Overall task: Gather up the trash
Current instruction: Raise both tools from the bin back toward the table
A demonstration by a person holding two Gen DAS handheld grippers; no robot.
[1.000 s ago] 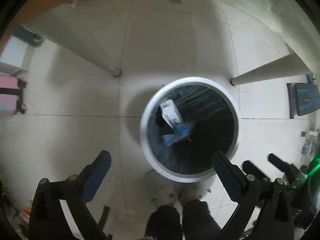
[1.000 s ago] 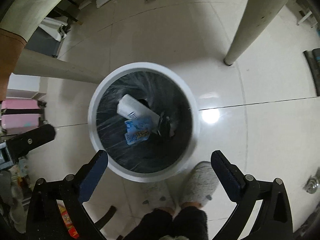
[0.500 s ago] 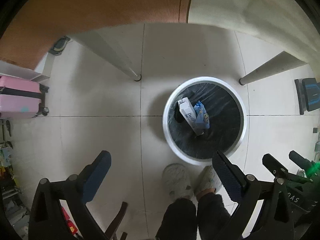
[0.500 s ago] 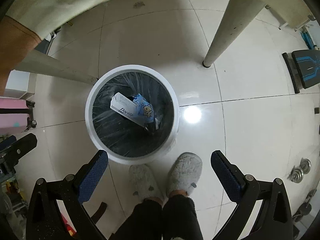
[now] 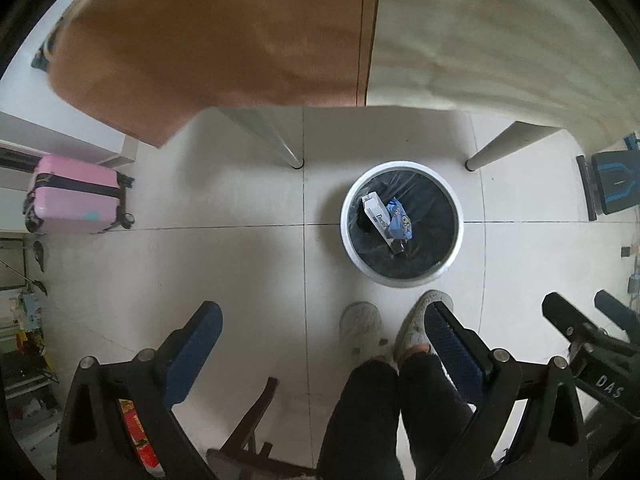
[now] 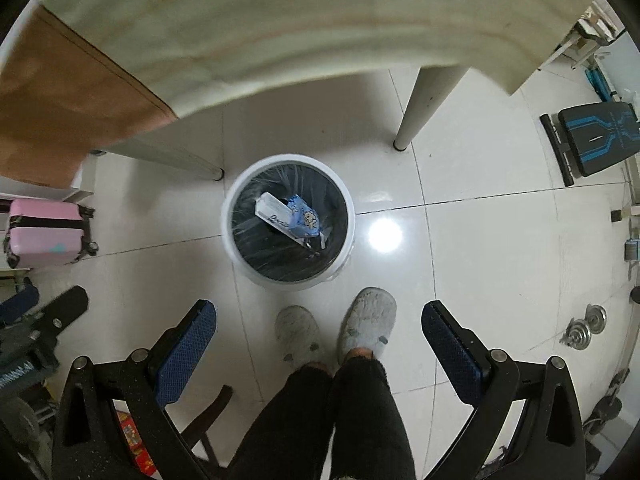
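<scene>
The bin point(image 5: 402, 224), white-walled and lined with a black bag, stands on the tiled floor point(image 5: 200, 248) and serves as the landmark. Inside it lie a white box point(image 5: 377, 213) and, touching the box's side, a blue wrapper point(image 5: 399, 224); both rest on the bag point(image 6: 272, 252) toward the middle of the bin. A darker small item below them is too dim to identify.

The left gripper point(image 5: 322, 354) is held high above the floor, on the near side of the bin, its two blue-padded fingers point(image 5: 196, 354) wide apart with nothing between them. The right gripper point(image 6: 318, 350) is held likewise, fingers point(image 6: 450, 350) spread and empty; the bin lies ahead of it. In the left wrist view the right gripper shows at the edge, right of the bin.

The person's two grey slippers point(image 6: 366, 328) stand just beside the bin's near wall, with dark trouser legs point(image 6: 324, 420) above them.

Beyond the bin, two table legs point(image 6: 424, 104) meet the floor, one on either side of it. Above them hangs the table edge, draped in a cream cloth point(image 6: 320, 28) joined to a brown one point(image 5: 208, 36).

Well to the left of the bin stands a pink suitcase point(image 5: 76, 194). Well to the right sits a black bench point(image 6: 596, 136) with blue markings, and nearer the person lie metal weight plates point(image 6: 584, 326).
</scene>
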